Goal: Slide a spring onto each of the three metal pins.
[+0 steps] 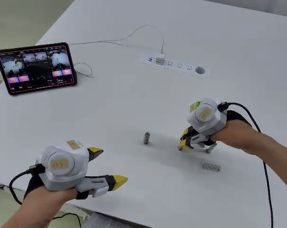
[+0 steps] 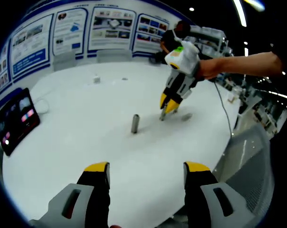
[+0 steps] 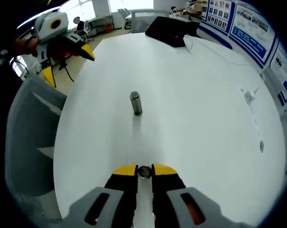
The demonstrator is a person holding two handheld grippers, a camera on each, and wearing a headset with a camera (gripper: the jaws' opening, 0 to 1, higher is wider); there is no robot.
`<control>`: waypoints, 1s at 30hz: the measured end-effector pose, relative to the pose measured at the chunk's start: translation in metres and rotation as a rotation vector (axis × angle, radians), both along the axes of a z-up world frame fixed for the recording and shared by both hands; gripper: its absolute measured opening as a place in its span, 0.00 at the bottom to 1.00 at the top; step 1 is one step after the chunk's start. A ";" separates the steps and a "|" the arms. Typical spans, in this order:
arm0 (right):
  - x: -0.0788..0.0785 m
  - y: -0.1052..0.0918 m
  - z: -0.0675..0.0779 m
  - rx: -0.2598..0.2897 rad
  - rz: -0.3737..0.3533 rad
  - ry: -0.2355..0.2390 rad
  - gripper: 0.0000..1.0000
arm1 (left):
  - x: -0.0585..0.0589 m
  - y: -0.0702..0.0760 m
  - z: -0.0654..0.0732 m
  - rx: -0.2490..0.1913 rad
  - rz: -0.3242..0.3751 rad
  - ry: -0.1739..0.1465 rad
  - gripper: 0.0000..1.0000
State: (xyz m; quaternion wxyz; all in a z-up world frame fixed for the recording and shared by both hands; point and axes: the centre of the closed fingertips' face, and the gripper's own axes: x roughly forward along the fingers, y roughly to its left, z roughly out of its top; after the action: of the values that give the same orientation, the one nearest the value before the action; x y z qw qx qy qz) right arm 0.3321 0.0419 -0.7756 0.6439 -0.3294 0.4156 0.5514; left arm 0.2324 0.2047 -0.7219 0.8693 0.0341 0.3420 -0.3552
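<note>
Stands upright near the middle of the white table point(image 1: 134, 104): standing pin point(image 1: 146, 138), short, grey metal. Carries a spring point(image 3: 135, 99) coiled round its upper part, with smooth shaft below in the right gripper view. Touches nothing else, with bare tabletop all round.

Just to its right in the head view: held pin point(image 3: 144, 173), clamped between the yellow tips of the right gripper point(image 1: 184, 142), its round shiny end seen head-on from that gripper's own view. Tips angled down close to the tabletop; cannot tell whether they touch it.

Lies on its side near that gripper, on the person's side of it: loose spring point(image 1: 211, 166), a thin silver coil, apart from both pins.

Sits low at the near left, close to the near table edge: left gripper point(image 1: 108, 166), jaws wide apart with nothing between them, aimed across the table toward the standing pin.

Leaves wide bare surface between the two grippers, and from the pins out to every edge.

Rests by the far-left edge: tablet point(image 1: 36, 67), dark-framed, screen lit. Lies flat toward the far side: power strip point(image 1: 174, 64), white, with a cable point(image 1: 119, 40) plugged in and trailing left. Stands past the table edge in the right gripper view: chair point(image 3: 32, 142), grey mesh.
</note>
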 end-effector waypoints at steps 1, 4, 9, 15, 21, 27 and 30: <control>0.000 0.000 -0.001 0.000 0.000 0.001 0.13 | 0.000 0.000 0.000 0.000 0.000 0.000 0.64; -0.001 0.000 -0.002 -0.003 0.001 0.001 0.13 | -0.001 0.000 0.000 0.000 0.001 0.000 0.64; -0.002 0.000 -0.004 -0.005 0.005 0.002 0.13 | -0.002 0.002 0.002 0.004 0.005 -0.002 0.64; -0.001 -0.001 -0.006 -0.005 -0.001 0.009 0.13 | -0.002 0.004 0.003 0.004 0.010 -0.006 0.64; 0.000 0.001 -0.003 0.009 -0.016 0.011 0.16 | -0.002 0.005 0.005 0.006 0.010 -0.010 0.63; -0.003 -0.002 0.006 0.020 -0.039 0.012 0.24 | -0.001 0.004 0.010 0.002 0.008 -0.021 0.64; -0.001 -0.006 0.009 0.027 -0.065 0.000 0.28 | -0.001 0.003 0.013 0.000 0.006 -0.027 0.64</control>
State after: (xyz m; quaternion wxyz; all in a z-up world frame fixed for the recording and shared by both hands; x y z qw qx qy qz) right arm 0.3309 0.0356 -0.7670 0.6659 -0.3069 0.4186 0.5359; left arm 0.2314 0.2075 -0.7094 0.8750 0.0376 0.3304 -0.3519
